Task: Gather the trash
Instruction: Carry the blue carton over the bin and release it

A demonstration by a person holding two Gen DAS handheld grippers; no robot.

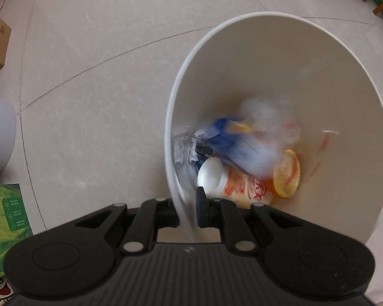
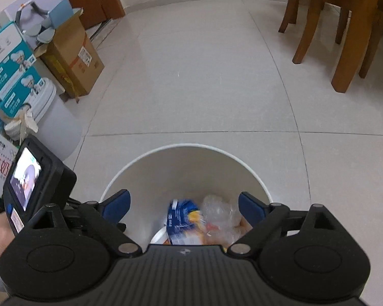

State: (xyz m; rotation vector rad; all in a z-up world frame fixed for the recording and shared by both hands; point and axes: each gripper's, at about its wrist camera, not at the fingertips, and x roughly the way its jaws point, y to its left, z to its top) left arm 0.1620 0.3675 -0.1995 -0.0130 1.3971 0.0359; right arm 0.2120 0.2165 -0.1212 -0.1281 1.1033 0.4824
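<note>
Left wrist view: left gripper pinching the near rim of the white trash bin; blurred blue carton and noodle cup lying inside.

Right wrist view: right gripper spread wide, holding nothing, hovering over the bin; carton and clear plastic wrapper lying at the bottom.

Both wrist views close above, downward — shared white bin.

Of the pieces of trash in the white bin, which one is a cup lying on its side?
The paper cup with red print: it lies tipped over, white inside facing the bin wall. The blue carton and clear plastic wrapper aren't cups.
</note>
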